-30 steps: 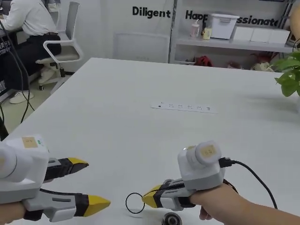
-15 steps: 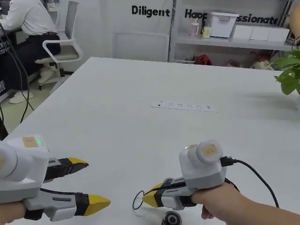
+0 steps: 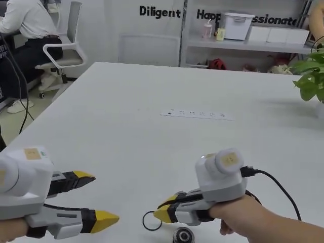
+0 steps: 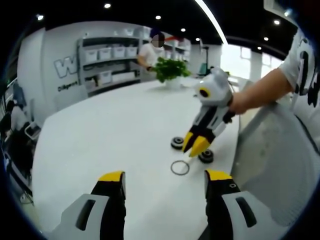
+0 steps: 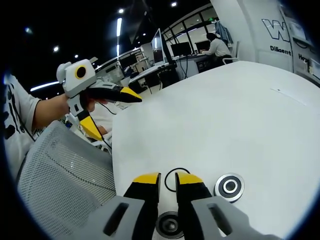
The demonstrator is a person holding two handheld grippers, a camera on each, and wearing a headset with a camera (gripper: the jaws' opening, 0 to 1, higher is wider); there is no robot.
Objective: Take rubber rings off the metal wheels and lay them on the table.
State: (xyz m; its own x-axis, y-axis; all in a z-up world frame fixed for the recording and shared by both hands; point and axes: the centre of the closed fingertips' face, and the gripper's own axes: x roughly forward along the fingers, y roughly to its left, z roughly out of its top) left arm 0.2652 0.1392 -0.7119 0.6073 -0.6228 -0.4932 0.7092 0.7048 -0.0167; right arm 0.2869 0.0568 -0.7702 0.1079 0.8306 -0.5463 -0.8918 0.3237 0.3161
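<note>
Above the table (image 3: 152,91), the right hand-held gripper (image 3: 159,213) hangs barely parted, empty.

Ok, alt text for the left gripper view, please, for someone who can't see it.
A black rubber ring lies flat on the white table, just ahead of the left claw, whose yellow-tipped jaws stand wide open. The right claw points down just beyond it, between two metal wheels.

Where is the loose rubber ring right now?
In the head view the rubber ring lies flat on the table near its front edge, at the right gripper's tips, a metal wheel close beside it.
</note>
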